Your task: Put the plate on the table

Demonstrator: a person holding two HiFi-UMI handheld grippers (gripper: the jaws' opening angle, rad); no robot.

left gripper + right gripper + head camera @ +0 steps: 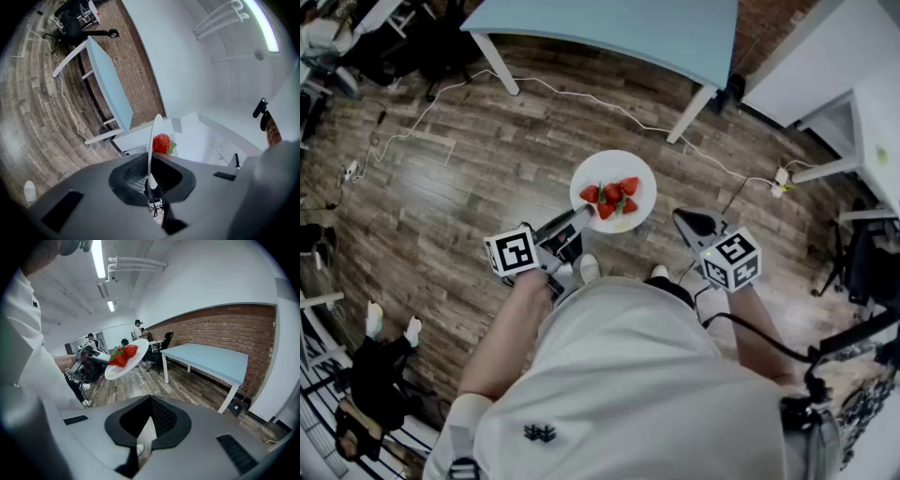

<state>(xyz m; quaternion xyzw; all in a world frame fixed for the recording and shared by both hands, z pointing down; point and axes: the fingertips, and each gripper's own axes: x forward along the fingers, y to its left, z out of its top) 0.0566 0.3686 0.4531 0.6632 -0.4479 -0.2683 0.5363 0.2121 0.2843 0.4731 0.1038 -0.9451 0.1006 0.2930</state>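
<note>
A white plate [614, 165] carrying several red strawberries [612, 196] hangs in the air over the wooden floor, in front of the person. My left gripper [579, 217] is shut on the plate's near left rim. In the left gripper view the plate [152, 140] stands edge-on between the jaws, with one strawberry [161, 142] showing beyond it. My right gripper [682, 217] floats to the right of the plate, apart from it, shut with nothing in it. The right gripper view shows the plate [115, 373] held up at left. The light blue table [628, 28] stands ahead.
A white cable [581, 98] snakes over the floor under the table to a power strip [781, 180]. White desks [834, 56] stand at the right. A dark chair [380, 375] sits at the lower left. A brick wall [220, 329] backs the table.
</note>
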